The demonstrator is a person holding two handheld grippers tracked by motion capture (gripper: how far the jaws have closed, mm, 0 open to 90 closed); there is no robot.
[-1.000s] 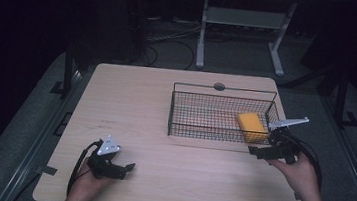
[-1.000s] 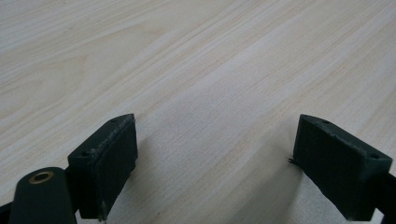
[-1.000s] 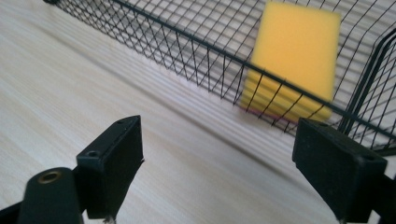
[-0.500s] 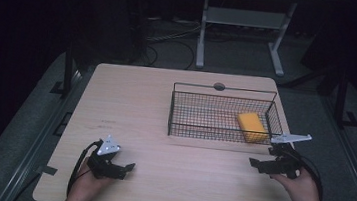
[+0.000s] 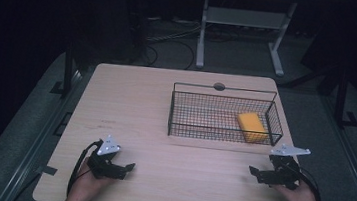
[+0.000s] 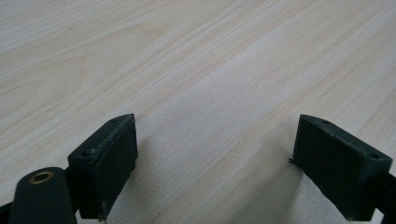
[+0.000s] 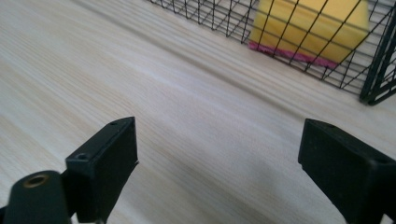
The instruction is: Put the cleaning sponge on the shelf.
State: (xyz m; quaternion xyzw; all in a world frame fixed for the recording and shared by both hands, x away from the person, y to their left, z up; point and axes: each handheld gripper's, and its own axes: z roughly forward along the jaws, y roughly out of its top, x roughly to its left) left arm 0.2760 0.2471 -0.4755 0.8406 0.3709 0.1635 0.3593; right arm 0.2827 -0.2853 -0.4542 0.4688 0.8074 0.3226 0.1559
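Sponge (image 5: 252,127) sits in the basket (image 5: 180,112), so placing looks done. Your right gripper (image 5: 254,173) has just been opening, wide and empty; left gripper (image 5: 129,168) also wide, so rest both.

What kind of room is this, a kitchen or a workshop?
Probably a lab or recording bench: a bare table in a dark room, loose cables on the floor behind it, and just a wire basket holding a sponge.

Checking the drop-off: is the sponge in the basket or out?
In. The yellow sponge lies flat inside the wire basket, at its right end.
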